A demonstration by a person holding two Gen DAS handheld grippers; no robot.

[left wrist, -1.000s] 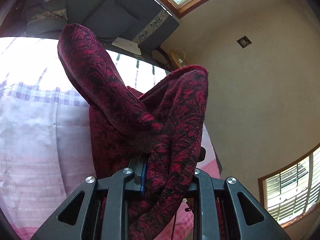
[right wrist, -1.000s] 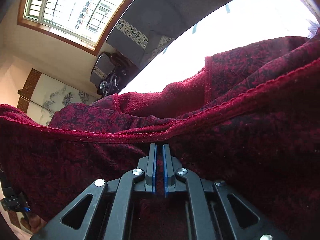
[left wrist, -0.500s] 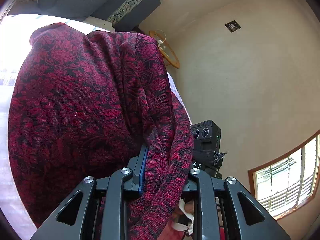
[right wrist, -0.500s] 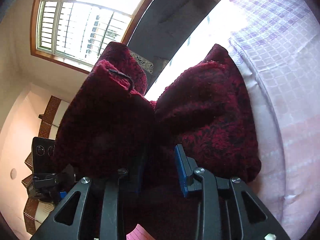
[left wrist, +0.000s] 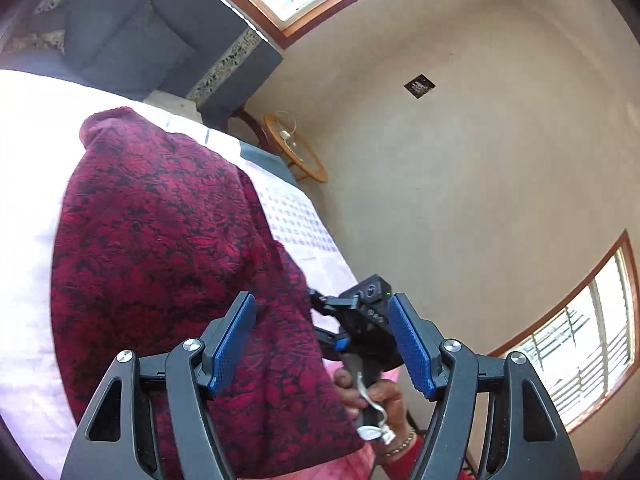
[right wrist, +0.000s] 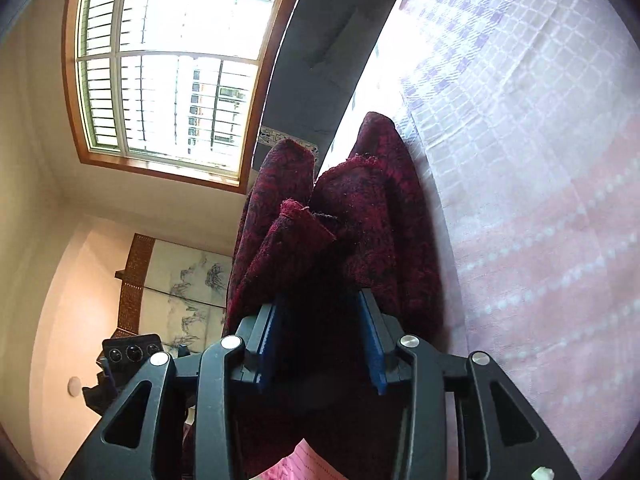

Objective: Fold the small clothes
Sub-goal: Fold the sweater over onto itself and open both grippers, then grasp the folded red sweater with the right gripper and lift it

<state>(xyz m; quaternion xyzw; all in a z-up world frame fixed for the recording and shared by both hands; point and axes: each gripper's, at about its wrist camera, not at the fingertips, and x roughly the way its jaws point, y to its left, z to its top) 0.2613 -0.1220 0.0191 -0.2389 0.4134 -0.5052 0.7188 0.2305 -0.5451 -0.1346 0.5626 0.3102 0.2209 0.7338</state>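
Observation:
A dark red patterned garment (left wrist: 168, 264) lies folded on the pale checked bedsheet (left wrist: 28, 216). My left gripper (left wrist: 322, 340) is open, its blue pads (left wrist: 232, 344) spread, the garment's edge lying partly between the jaws but not pinched. Through the gap I see the other gripper's body (left wrist: 366, 312) held by a hand. In the right wrist view the garment (right wrist: 352, 232) is bunched up in front of my right gripper (right wrist: 320, 344), whose jaws stand apart with cloth lying loosely between them.
The bedsheet (right wrist: 540, 160) spreads to the right in the right wrist view. A grey sofa (left wrist: 132, 40) stands behind the bed, a round wooden side table (left wrist: 294, 152) by the wall, windows (right wrist: 168, 72) on both sides.
Both grippers have opened and let go of the garment. The cloth, held up a second ago, has dropped onto the bed in a folded heap.

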